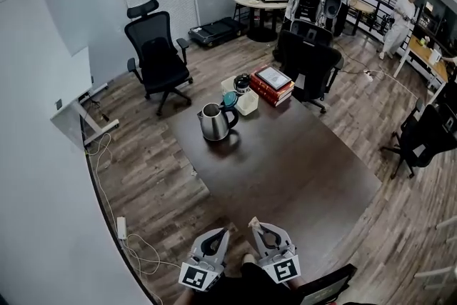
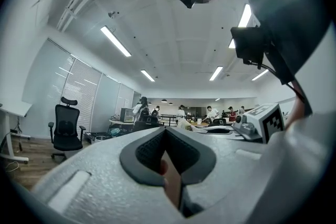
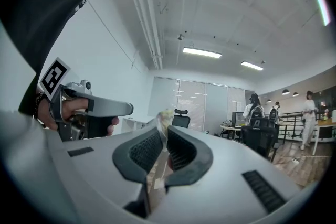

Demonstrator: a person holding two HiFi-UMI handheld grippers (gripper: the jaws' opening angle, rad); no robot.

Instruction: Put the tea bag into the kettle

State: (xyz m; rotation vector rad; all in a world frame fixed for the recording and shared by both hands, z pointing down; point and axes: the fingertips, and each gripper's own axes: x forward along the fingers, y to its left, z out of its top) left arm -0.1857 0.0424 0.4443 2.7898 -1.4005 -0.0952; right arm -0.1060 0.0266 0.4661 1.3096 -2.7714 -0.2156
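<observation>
Care counts: jaws of the right gripper [image 3: 164,131] pinch the tea bag [image 3: 164,117] and should grip tight till above the kettle [image 1: 213,122]; jaws of the left gripper [image 2: 166,134] are closed, empty.

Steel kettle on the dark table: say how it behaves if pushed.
The polished steel kettle has a broad, flat base and stands upright, so it probably slides rather than tips. Its shiny wall looks slippery; the black handle seems the surer hold. Whether it holds water, hence its weight, cannot be told.
</observation>
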